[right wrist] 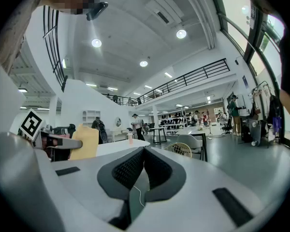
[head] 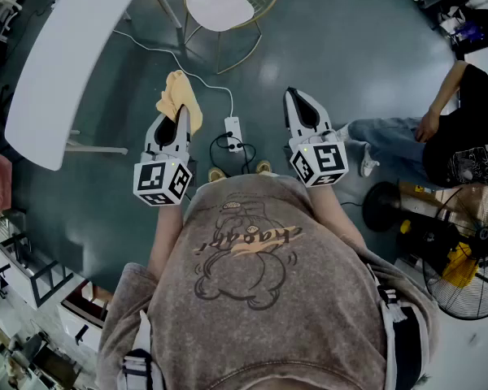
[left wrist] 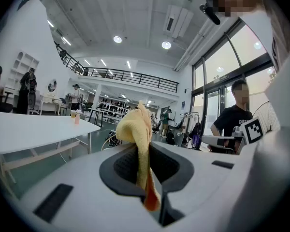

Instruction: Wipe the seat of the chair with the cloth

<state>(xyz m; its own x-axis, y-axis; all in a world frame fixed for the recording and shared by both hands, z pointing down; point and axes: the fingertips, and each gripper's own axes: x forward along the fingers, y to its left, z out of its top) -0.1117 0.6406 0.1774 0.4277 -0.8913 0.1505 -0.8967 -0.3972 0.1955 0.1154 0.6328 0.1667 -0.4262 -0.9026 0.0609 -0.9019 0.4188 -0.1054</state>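
The chair, with a white seat and a gold wire frame, stands on the floor well ahead of both grippers; the right gripper view shows the chair small, beyond the jaws. A yellow cloth bunches out past the tips of my left gripper, which is shut on it. In the left gripper view the cloth runs down between the closed jaws of the left gripper. My right gripper is held level with the left one, shut with nothing in it; its dark pads meet at the tip.
A long white table runs along the left. A white power strip and its cable lie on the floor between the grippers. A person sits on the floor at right, near a standing fan.
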